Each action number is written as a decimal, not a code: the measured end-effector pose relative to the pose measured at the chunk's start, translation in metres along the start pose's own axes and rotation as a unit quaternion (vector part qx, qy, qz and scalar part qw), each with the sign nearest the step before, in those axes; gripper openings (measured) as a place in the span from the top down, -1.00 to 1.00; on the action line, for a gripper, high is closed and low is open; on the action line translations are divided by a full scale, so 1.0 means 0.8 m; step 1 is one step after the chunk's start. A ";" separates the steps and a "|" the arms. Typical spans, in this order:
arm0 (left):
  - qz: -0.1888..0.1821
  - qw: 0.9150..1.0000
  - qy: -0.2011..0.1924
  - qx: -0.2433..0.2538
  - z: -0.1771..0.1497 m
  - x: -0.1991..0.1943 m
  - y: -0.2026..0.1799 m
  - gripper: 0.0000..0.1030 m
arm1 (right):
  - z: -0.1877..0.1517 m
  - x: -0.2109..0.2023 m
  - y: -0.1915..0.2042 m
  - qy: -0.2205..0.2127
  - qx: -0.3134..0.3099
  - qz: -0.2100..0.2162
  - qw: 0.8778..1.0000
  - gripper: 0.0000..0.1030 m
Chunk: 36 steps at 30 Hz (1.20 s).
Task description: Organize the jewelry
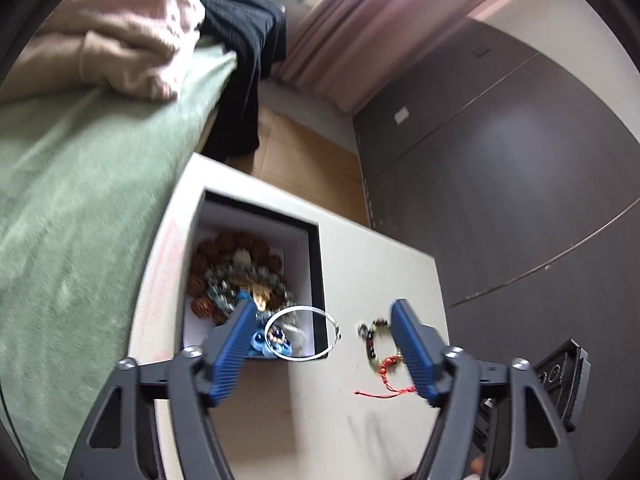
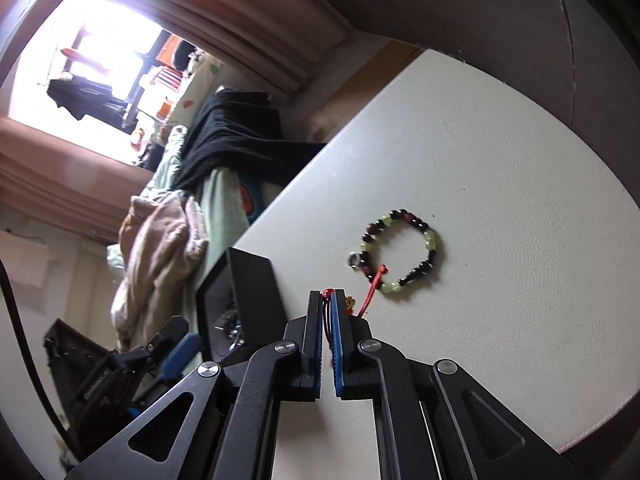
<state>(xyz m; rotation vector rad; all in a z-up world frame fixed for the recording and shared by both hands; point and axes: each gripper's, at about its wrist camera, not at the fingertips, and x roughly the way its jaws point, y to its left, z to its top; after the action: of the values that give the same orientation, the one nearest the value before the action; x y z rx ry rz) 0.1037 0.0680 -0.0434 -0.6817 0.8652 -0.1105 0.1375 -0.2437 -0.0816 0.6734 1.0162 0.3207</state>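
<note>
A thin silver bangle [image 1: 303, 333] lies tilted across the near right corner of the black jewelry box [image 1: 315, 256], one side resting on the box's dark rim and the other dipping over the beads inside. The white-lined box holds a ring of large brown seed beads [image 1: 224, 254], a grey-green bead strand [image 1: 240, 280] and some blue beads [image 1: 264, 342] heaped toward its near end. The left gripper [image 1: 322, 346] hovers over this corner with its blue jaws spread wide and nothing between the pads; the bangle sits free just beside the left pad. To the right of the box, on the bare white table [image 2: 500, 200], lies a bracelet of dark, red and pale green beads [image 2: 400, 254] with a small metal ring at one side. A red cord bracelet [image 2: 372, 288] crosses over it and runs back into the right gripper [image 2: 328, 300], whose jaws are pressed together, pinching the cord and its small gold charm at the tips. The box stands near the table's left edge, beside a green-covered bed [image 1: 80, 200] with pink and black clothes piled on it
</note>
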 end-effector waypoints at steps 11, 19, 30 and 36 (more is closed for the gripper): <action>0.004 1.000 -0.017 -0.013 0.015 -0.018 0.018 -0.43 | 0.003 -0.006 0.050 -0.007 -0.062 0.074 0.995 0.89; 0.021 0.999 -0.040 -0.024 0.036 -0.031 0.039 -0.43 | 0.001 0.015 0.105 0.007 -0.116 0.144 0.983 0.89; 0.034 0.998 -0.047 -0.034 0.048 -0.031 0.051 -0.43 | -0.010 0.074 0.121 0.062 -0.137 0.083 0.985 -0.39; 0.029 0.999 -0.036 -0.004 0.033 -0.023 0.024 -0.43 | 0.003 0.030 0.099 0.024 -0.156 0.037 0.987 -0.39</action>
<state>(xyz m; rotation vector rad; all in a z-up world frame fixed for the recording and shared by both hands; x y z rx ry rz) 0.1077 0.1029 -0.0306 -0.6634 0.8165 -0.0305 0.1563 -0.1712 -0.0454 0.4218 0.9621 0.5506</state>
